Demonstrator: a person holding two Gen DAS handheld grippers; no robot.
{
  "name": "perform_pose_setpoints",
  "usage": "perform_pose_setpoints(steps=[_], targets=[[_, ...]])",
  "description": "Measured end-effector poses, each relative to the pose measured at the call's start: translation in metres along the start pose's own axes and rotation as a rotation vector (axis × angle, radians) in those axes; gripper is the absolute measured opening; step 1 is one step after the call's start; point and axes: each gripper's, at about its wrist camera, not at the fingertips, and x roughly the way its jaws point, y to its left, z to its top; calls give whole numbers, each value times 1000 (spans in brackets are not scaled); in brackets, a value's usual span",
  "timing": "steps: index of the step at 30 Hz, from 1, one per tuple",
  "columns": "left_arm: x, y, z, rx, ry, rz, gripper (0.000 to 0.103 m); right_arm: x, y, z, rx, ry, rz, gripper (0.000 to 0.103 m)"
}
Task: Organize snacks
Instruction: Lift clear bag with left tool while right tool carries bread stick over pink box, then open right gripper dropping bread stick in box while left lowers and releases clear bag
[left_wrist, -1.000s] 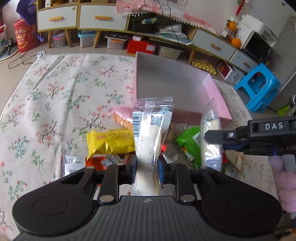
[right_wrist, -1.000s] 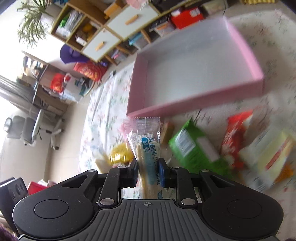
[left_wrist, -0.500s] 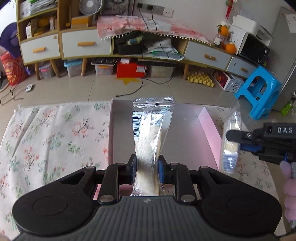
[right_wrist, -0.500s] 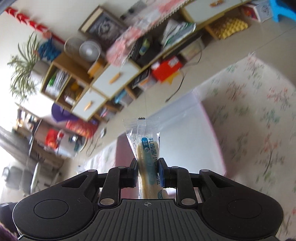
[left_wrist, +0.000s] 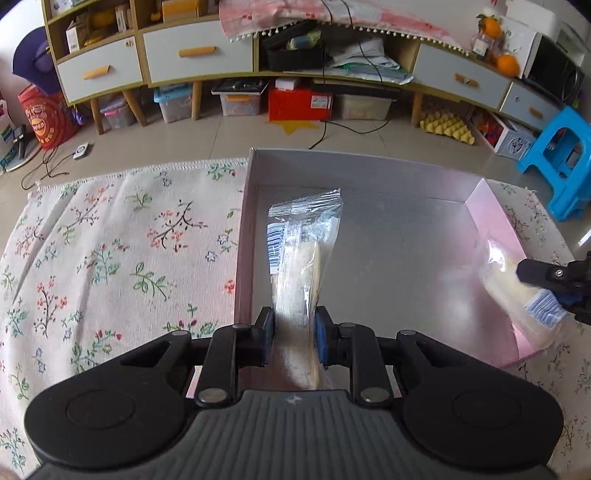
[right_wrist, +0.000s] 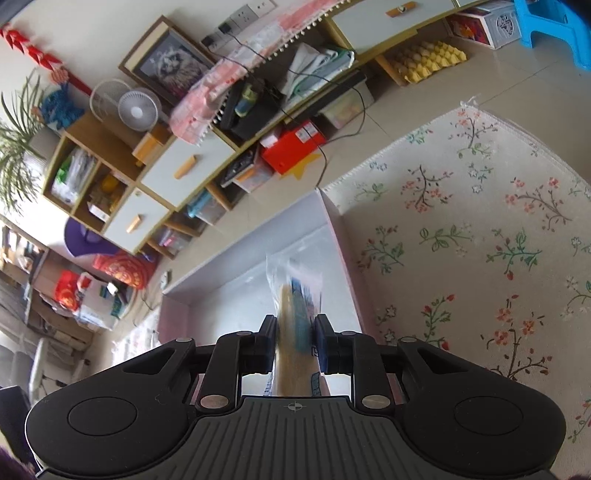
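Observation:
My left gripper (left_wrist: 293, 332) is shut on a clear snack packet (left_wrist: 301, 254) with a barcode and holds it over the pink box (left_wrist: 491, 206), near the box's left wall. My right gripper (right_wrist: 295, 343) is shut on a second clear snack packet (right_wrist: 295, 295) with blue print, blurred by motion, held over the same box (right_wrist: 343, 243) by its right wall. In the left wrist view the right gripper (left_wrist: 554, 280) enters from the right edge with its packet (left_wrist: 517, 291) above the box's right side.
The box sits on a floral cloth (left_wrist: 122, 240). Beyond it lie bare floor tiles, a low cabinet with drawers (left_wrist: 195, 55) and storage bins under it, and a blue stool (left_wrist: 569, 155) at the right.
Both grippers have carried their packets away from the snack pile and over the pink box, then tilted down toward its floor. The pile has dropped out of view.

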Motion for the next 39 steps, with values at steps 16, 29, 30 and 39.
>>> perform_pose_setpoints(steps=[16,29,30,39], targets=[[-4,1,-9,-50,32,-1,21,1,17,-11,-71,6,6,18],[-9,-7,-18,9,-93,-75,48,-12,16,-8,-58,-22,54,33],[-11,-8,-19,13,-98,-82,51,-13,16,-9,-61,-20,48,35],[-42,-13,-28,46,-132,-90,85,-42,31,-20,-127,-47,6,78]])
